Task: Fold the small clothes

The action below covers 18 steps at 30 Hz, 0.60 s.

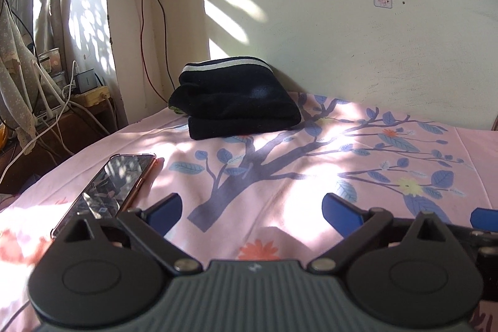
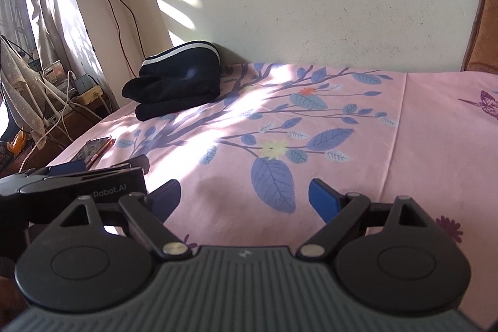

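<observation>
Blue-padded left claw (image 1: 252, 212) spread empty; folded fuzzy black garment (image 1: 236, 103) beyond.

Bed (image 1: 311, 176): covered by a pink sheet (image 2: 435, 120) printed with a dark branching tree, blue leaves, small orange and yellow flowers, and a purple butterfly at the right edge of the right wrist view. Patches of sunlight fall across the middle of the sheet.

Lying on it:
- Folded dark clothes (image 1: 236, 105), a stack of black fabric with a white stripe along the top edge, in the centre of the left wrist view and upper left in the right wrist view, at the far side of the bed by the wall.
- Phone (image 1: 109, 189), screen up, in a clear case with a copper-coloured rim, lower left of the left wrist view, near the bed's left edge, well apart from the clothes.
</observation>
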Tool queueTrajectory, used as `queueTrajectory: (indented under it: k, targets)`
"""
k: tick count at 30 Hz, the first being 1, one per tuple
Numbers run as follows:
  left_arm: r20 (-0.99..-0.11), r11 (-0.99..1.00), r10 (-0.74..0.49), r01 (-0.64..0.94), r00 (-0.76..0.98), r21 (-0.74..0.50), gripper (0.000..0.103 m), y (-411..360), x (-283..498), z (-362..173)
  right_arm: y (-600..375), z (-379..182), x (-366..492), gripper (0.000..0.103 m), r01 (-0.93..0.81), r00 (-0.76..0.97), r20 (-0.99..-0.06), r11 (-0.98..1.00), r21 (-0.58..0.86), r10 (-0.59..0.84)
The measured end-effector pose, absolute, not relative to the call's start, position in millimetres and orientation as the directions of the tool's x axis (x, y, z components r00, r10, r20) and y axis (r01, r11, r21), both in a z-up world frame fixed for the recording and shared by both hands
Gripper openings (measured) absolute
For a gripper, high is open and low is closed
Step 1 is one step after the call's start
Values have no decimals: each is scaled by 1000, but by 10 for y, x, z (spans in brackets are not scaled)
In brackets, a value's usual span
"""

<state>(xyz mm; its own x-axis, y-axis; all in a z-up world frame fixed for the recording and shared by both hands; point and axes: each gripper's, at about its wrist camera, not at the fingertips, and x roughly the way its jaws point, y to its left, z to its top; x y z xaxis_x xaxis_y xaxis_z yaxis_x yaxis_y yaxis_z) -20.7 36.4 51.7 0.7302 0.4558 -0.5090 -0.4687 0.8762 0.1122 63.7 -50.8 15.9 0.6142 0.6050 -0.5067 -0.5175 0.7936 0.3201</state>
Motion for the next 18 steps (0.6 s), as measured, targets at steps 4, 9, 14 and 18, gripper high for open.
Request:
queueTrajectory:
  k: [4,9,14,18]
  targets:
    - [-489,891,440,-434,753,135,103,291,-223,523,-530,160,638,91,-505,620,-506,799,327,599]
    - [-508,913,396,-387,765,129,103,282,-206,515,-567,162,629,91,-480,636,-503,811,335,585]
    - [-560,926,346,-369,753,76,103,367,-170,485,-593,165,634,91,-465,645,-501,816,343,577]
    - [-588,926,326,-374,740,42,103,419,-152,465,-603,166,640,91,-459,645,-501,817,349,577]
